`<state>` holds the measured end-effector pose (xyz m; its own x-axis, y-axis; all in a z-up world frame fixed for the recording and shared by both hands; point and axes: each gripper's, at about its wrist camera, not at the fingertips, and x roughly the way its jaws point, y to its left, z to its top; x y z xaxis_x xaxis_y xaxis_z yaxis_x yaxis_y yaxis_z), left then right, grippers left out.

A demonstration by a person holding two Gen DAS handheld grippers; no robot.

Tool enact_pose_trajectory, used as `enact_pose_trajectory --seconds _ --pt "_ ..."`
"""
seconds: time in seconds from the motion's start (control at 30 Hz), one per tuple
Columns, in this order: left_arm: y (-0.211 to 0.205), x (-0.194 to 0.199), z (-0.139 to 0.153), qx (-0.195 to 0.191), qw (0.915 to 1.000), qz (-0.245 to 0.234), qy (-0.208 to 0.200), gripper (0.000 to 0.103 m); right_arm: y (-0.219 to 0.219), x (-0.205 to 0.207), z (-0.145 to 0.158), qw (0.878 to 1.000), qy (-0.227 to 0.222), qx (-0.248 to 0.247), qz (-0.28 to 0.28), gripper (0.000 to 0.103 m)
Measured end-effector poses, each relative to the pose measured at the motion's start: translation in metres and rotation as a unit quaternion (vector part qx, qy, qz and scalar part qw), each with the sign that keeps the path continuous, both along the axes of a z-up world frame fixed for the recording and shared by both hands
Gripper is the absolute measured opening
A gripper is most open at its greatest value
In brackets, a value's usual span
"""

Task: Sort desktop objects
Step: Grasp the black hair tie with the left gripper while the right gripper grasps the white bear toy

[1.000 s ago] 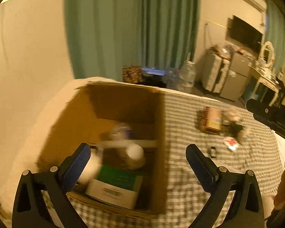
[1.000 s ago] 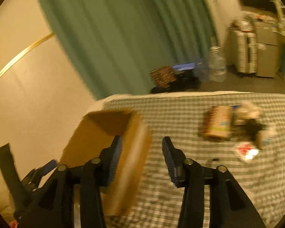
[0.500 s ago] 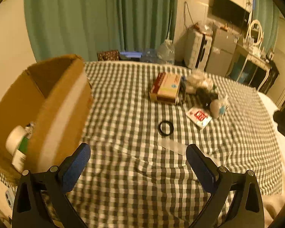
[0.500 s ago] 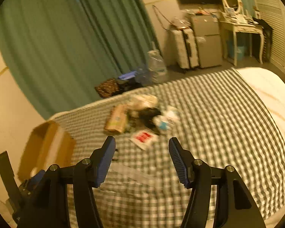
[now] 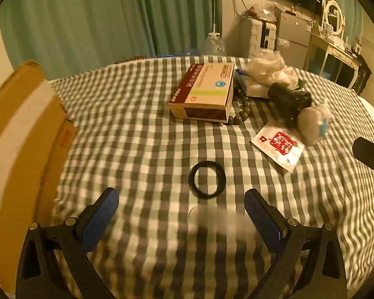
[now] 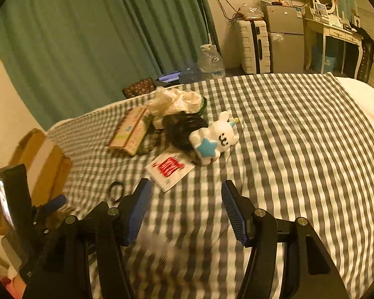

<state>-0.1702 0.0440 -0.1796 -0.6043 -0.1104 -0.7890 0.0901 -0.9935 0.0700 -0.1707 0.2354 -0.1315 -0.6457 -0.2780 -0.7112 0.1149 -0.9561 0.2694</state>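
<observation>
Both grippers are empty, fingers apart: the left gripper (image 5: 180, 220) wide, the right gripper (image 6: 185, 209) having just opened further. The black ring (image 5: 207, 181) lies just ahead of the left fingers; descend squarely, straddling its rim before closing.

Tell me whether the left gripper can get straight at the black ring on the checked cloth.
Probably yes: the left gripper is open, and the black ring lies flat just ahead with only bare checked cloth between.

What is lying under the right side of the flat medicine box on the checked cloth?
A string of dark round beads comes out from beside the medicine box and curves along its right edge. How far the beads go under the box is hidden by the box itself.
</observation>
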Motion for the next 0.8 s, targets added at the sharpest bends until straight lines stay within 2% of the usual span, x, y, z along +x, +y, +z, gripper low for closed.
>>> enact_pose_trajectory --seconds 0.17,0.3,0.43,0.53,0.63,0.73,0.8 --pt "0.005 -0.017 -0.025 0.002 0.9998 -0.002 -0.022 0.103 0.008 -0.034 -0.022 1.000 -0.024 -0.007 -0.005 0.058" --pt "-0.001 -0.020 -0.028 0.022 0.9996 0.017 0.005 0.103 0.008 -0.054 -0.035 0.999 -0.032 0.007 -0.008 0.059" --pt "-0.002 -0.022 -0.031 0.026 0.9992 0.030 0.008 0.103 0.011 -0.064 -0.039 1.000 -0.021 0.015 -0.008 0.063" --pt "0.000 -0.019 -0.030 0.030 0.9992 0.026 0.009 0.099 0.012 -0.067 -0.038 1.000 -0.008 0.017 -0.011 0.072" --pt "0.005 -0.018 -0.029 0.037 0.9992 0.011 0.009 0.086 0.009 -0.071 -0.035 0.999 0.009 0.030 -0.010 0.074" --pt "0.011 -0.018 -0.028 0.039 0.9992 -0.011 0.009 0.066 0.004 -0.080 -0.039 0.999 0.011 0.049 -0.007 0.077" --pt "0.016 -0.020 -0.026 0.047 0.9985 -0.027 0.008 0.049 0.001 -0.085 -0.043 0.998 0.011 0.057 -0.003 0.077"
